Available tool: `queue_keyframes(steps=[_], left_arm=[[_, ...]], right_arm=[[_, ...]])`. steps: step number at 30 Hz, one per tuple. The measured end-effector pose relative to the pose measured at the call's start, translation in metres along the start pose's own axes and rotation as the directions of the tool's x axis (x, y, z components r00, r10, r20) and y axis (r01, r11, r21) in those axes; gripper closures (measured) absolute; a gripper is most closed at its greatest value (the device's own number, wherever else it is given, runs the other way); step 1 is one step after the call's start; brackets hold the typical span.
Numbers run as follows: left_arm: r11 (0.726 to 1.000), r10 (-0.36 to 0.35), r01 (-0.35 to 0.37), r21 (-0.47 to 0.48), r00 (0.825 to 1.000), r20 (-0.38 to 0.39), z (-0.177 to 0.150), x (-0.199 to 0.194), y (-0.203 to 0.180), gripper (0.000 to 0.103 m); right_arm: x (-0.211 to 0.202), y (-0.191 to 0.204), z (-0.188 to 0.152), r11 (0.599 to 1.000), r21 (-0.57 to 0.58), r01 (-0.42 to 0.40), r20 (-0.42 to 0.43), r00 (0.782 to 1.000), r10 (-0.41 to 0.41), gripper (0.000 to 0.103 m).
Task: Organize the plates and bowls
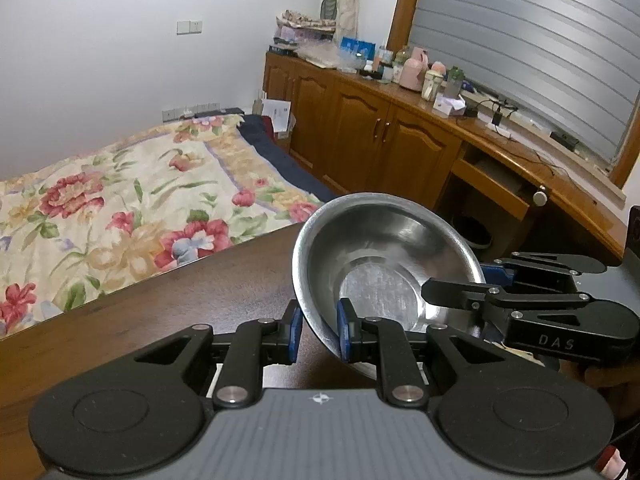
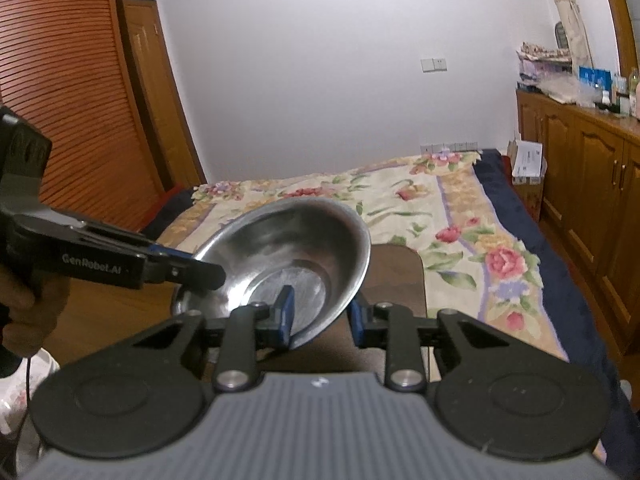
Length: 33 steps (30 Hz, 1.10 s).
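tilting steeply above the dark wooden tabletop [image 1: 168, 312], the steel bowl [image 1: 384, 256] is held off the surface with its mouth turned toward both cameras, no part of it resting on the wood as far as either view shows. its rim is the only thing carrying it. the left gripper [image 1: 318, 330] straddles the near rim, one blue pad inside the wall and one outside; the outer pad looks a little apart from the metal, so i cannot tell if it is truly clenched on the bowl. the right gripper [image 2: 322, 314] straddles the opposite rim the same way, and there too a gap shows at the outer pad, so its hold is unclear.

the main risk, as i judge it, is a slip: polished thin steel between two small pads, held at a slant, could pivot or slide out if either side eases off before the other is firm. a drop would land on the tabletop edge or roll toward the floral bedspread [image 2: 440, 216] beyond. if the two grippers pull in different directions, the bowl could twist free. no plates or other bowls are visible, so the stacking target cannot be judged.
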<state>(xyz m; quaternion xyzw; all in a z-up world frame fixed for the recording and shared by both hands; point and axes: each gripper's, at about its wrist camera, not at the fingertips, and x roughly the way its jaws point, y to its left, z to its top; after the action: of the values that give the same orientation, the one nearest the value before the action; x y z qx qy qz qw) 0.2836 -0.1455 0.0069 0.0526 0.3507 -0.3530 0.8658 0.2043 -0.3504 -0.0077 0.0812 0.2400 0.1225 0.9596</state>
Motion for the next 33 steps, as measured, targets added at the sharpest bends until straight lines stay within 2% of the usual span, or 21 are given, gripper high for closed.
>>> queue_keyframes(steps=[19, 33], left_arm=[[1.000, 0.002, -0.003, 0.009, 0.998, 0.062, -0.026, -0.058, -0.003, 0.082], [0.999, 0.024, -0.021, -0.030, 0.996, 0.081, -0.069, -0.092, 0.000, 0.082]], right_arm=[[-0.025, 0.034, 0.003, 0.998, -0.066, -0.009, 0.014, 1.000, 0.010, 0.073], [-0.034, 0.065, -0.014, 0.994, -0.095, -0.051, -0.013, 0.999, 0.050, 0.073]])
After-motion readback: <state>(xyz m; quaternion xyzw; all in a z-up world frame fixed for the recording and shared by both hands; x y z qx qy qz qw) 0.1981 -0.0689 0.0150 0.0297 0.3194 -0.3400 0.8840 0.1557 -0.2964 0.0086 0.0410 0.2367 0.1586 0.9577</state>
